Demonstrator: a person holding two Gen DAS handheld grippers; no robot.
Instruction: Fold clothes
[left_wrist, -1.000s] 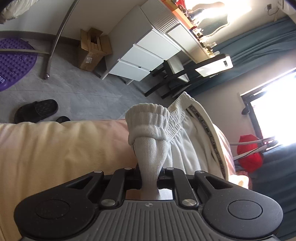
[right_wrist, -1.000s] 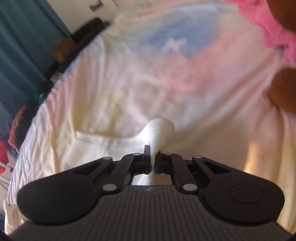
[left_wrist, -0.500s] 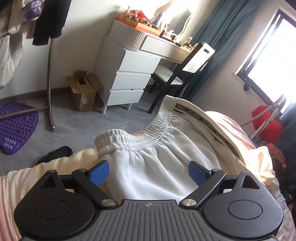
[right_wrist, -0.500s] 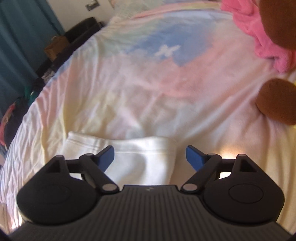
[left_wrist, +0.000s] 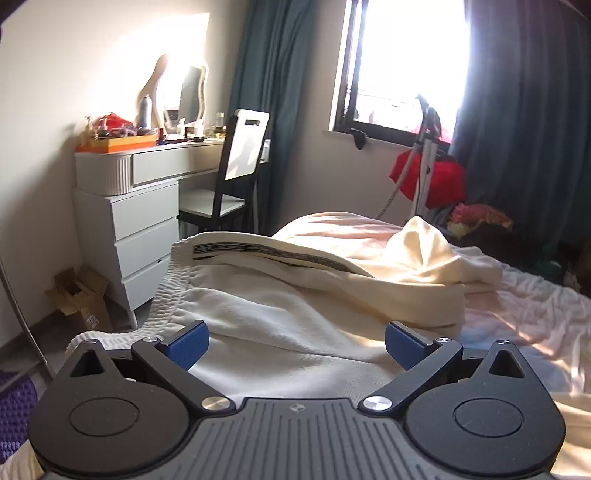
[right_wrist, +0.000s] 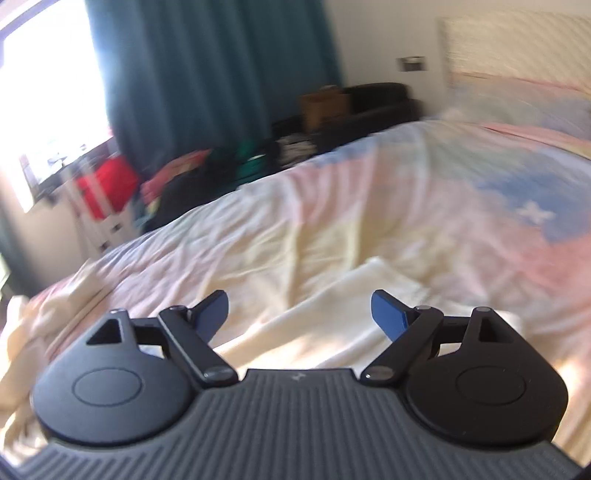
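White sweatpants (left_wrist: 280, 314) with an elastic waistband and a black-lettered side stripe (left_wrist: 266, 254) lie on the bed, part folded over. My left gripper (left_wrist: 295, 343) is open and empty just above the cloth near the waistband. In the right wrist view the pale leg end of the pants (right_wrist: 332, 314) lies flat on the pastel bedsheet (right_wrist: 424, 221). My right gripper (right_wrist: 299, 314) is open and empty just above it. That view is blurred by motion.
A white dresser (left_wrist: 129, 221) and a black chair (left_wrist: 236, 177) stand left of the bed. A window (left_wrist: 399, 62), dark curtains and a red item on a stand (left_wrist: 428, 177) are behind. A cardboard box (left_wrist: 79, 299) sits on the floor. Clothes are piled beside the bed (right_wrist: 221, 166).
Both grippers were shut on the pants a second ago, then opened and let go. Both have since tilted up and pulled back, so more of the room shows.
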